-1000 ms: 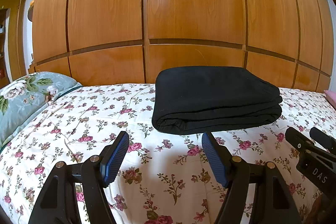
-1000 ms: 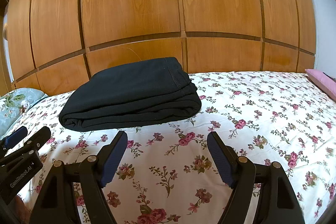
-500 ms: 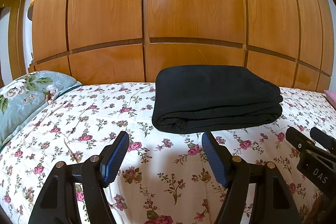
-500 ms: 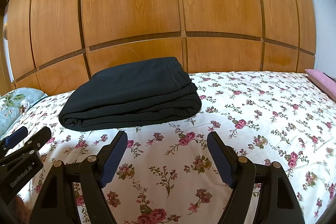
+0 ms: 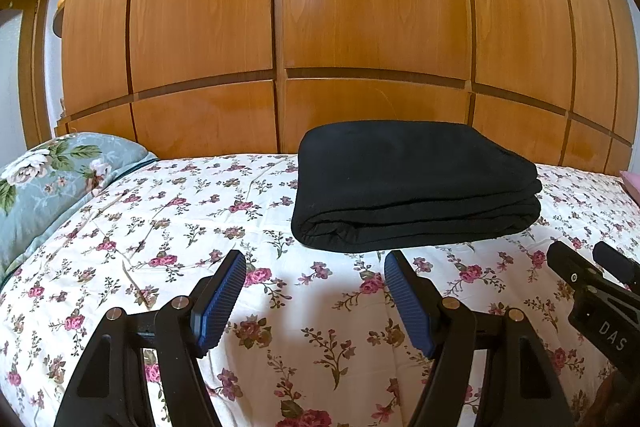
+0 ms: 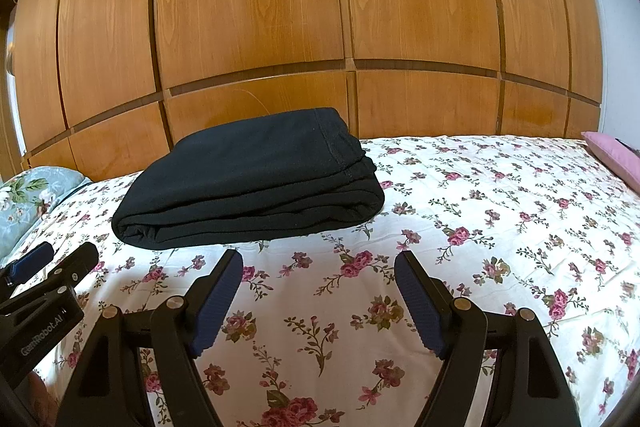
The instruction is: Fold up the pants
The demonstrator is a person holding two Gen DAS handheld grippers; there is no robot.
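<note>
Floral bedspread [image 5: 168, 227] bears black pants [image 5: 412, 187] — neatly folded — both hand-held grippers [image 5: 316, 293] [image 6: 318, 293] spread.

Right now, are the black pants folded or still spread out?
Folded. The black pants lie as a compact stack of layers on the floral bedspread, rounded fold edge at the front, and neither gripper touches them.

The left gripper [image 5: 315, 263] is level and points toward twelve o'clock, its blue-padded fingers [image 5: 219, 301] spread wide with nothing between them. The right gripper [image 6: 319, 263] sits beside it at three o'clock, its jaws likewise parted and empty.
</note>
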